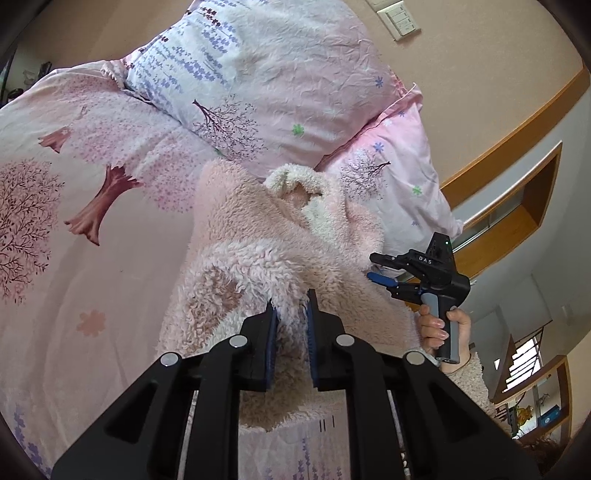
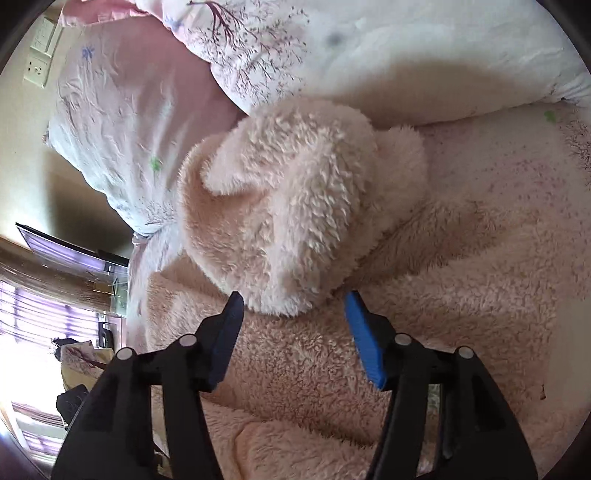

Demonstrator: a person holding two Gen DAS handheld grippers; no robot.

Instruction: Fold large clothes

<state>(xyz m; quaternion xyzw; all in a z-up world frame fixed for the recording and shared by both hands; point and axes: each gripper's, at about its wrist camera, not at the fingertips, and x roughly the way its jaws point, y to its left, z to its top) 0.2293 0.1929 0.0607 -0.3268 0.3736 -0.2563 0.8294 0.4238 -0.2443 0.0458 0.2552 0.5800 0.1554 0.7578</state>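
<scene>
A fluffy pink fleece garment (image 1: 258,236) with a cream-lined hood (image 1: 295,184) lies on the bed. My left gripper (image 1: 291,306) is shut on a fold of the fleece near its lower part. My right gripper (image 2: 293,308) is open, its blue pads on either side of the hood (image 2: 288,206), just above the fleece body (image 2: 424,295). The right gripper also shows in the left wrist view (image 1: 384,269), held by a hand at the garment's right edge.
The bed has a pink tree-print cover (image 1: 74,206). Two pillows (image 1: 266,85) lie just beyond the hood, and show in the right wrist view (image 2: 140,122). A wall with switches (image 1: 399,18) and wooden shelving (image 1: 517,206) stand to the right.
</scene>
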